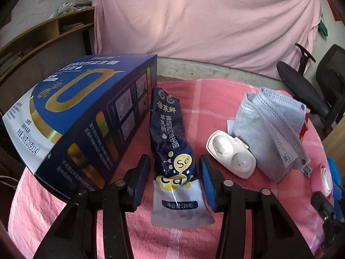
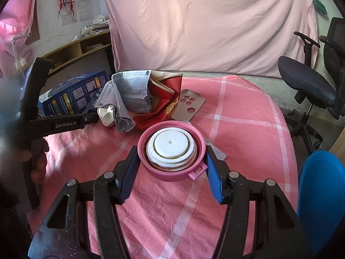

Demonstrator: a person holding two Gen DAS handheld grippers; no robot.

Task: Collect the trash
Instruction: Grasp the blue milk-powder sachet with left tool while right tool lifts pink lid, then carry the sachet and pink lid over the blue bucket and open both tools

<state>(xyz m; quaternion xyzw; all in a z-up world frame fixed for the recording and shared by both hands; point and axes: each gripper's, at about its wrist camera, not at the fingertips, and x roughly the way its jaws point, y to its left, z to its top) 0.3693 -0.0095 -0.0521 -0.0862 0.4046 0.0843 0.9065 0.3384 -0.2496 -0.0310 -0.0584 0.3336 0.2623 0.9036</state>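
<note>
Left wrist view first: your left tool (image 1: pixel 174 180) stands partly open, its blue pads either side of the dark blue powder sachet (image 1: pixel 172 151) without touching it. The sachet lies flat on the pink checked tabletop (image 1: pixel 215 99), just right of the big blue box (image 1: pixel 82 116), its white end pointing back between the fingers. Off to the right sit a white plastic case (image 1: pixel 231 156) and a crumpled grey face mask (image 1: pixel 271 129), the mask overlapping the case's far edge. You look to be at the picking stage on this side, lined up over one piece of trash but not gripping it. To take it, bring the pads in onto the sachet's lower half; it is thin and slack, so I'd expect it to fold or slip if you catch only the edge.

Right wrist view: your right tool (image 2: pixel 171 173) is spread wide around the pink lid (image 2: pixel 171 151) with its white insert, both blue pads against its rim, so it seems to have hold of it. Beyond lie the mask (image 2: pixel 129 95), a red packet (image 2: pixel 168 99) and a grey phone case (image 2: pixel 189 105). No bin shows clearly in either view, so where the lid goes next I cannot tell.
</note>
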